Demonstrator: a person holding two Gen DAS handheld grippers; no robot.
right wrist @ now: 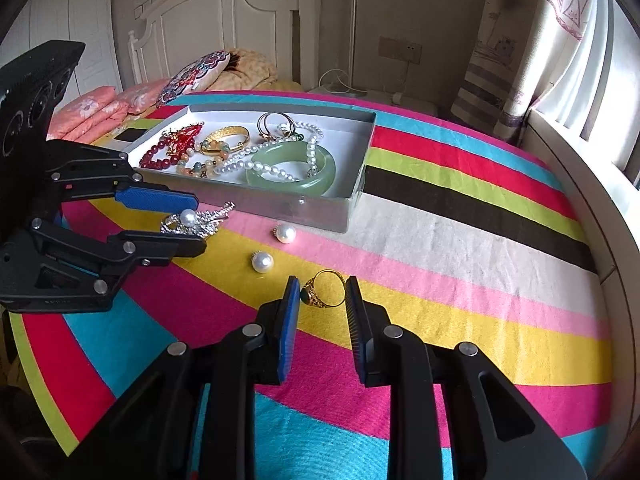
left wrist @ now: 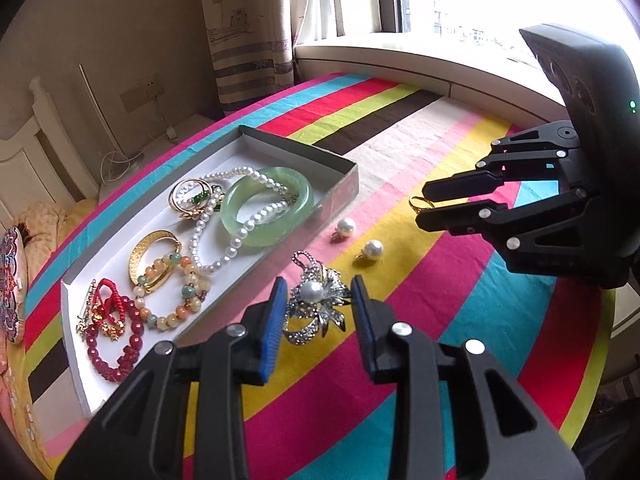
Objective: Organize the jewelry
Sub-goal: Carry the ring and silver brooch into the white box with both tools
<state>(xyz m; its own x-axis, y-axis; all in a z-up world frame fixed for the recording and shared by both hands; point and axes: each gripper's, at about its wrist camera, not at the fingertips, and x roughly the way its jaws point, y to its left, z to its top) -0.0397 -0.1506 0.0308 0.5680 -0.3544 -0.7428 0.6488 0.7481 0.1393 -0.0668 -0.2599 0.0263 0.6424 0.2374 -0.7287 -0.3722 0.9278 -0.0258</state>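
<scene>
A silver brooch (left wrist: 316, 300) with a pearl centre lies on the striped cloth between the fingers of my open left gripper (left wrist: 318, 286); it also shows in the right wrist view (right wrist: 196, 220). A gold ring (right wrist: 324, 290) with a dark stone lies between the fingers of my open right gripper (right wrist: 322, 294); it also shows in the left wrist view (left wrist: 420, 202). Neither gripper has closed. Two pearl earrings (left wrist: 346, 227) (left wrist: 373, 249) lie loose on the cloth. The shallow box (left wrist: 340, 196) holds a jade bangle (left wrist: 267, 210), a pearl necklace, gold bangles and bead bracelets.
The striped cloth (right wrist: 460, 248) covers a round table. A window sill (left wrist: 400, 56) runs behind it, with a curtain (left wrist: 244, 32) to the left. A bed with pillows (right wrist: 192, 76) stands beyond the box.
</scene>
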